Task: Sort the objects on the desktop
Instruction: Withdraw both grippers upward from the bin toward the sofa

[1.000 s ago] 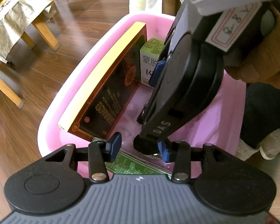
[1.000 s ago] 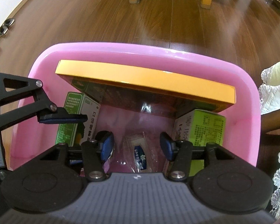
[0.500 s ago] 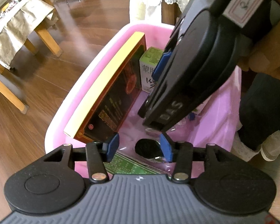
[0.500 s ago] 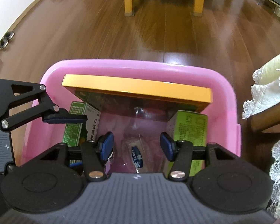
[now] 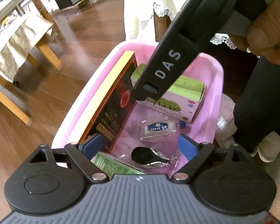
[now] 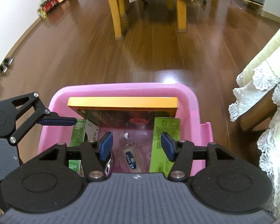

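I had both claws, left claw and right claw, released and empty over the pink plastic tub; best lift straight up, clear of its rim.

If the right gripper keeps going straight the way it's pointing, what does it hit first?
Most likely the small clear bottle lying on the pink tub's floor, centred between the open right gripper's fingers; depth is uncertain.
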Demonstrator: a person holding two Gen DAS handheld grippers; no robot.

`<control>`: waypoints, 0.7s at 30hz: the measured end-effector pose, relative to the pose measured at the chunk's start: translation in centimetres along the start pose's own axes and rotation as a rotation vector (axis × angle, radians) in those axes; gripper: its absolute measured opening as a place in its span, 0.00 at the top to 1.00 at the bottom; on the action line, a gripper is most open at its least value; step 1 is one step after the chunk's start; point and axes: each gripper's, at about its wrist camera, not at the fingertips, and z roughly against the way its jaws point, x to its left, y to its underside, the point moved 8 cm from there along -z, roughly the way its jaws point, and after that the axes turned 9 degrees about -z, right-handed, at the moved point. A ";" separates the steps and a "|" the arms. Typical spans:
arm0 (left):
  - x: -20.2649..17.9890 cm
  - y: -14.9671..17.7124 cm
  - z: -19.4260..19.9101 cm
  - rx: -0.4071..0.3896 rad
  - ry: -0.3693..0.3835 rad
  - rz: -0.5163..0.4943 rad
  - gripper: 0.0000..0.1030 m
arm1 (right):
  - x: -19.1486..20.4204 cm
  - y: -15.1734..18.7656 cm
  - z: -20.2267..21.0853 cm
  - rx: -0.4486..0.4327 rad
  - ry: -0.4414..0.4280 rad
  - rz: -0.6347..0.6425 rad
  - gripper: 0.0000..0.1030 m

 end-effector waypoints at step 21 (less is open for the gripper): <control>4.7 -3.2 6.1 -0.064 -0.089 -0.082 0.03 | -5.0 0.8 8.2 -0.219 -0.003 -0.195 0.01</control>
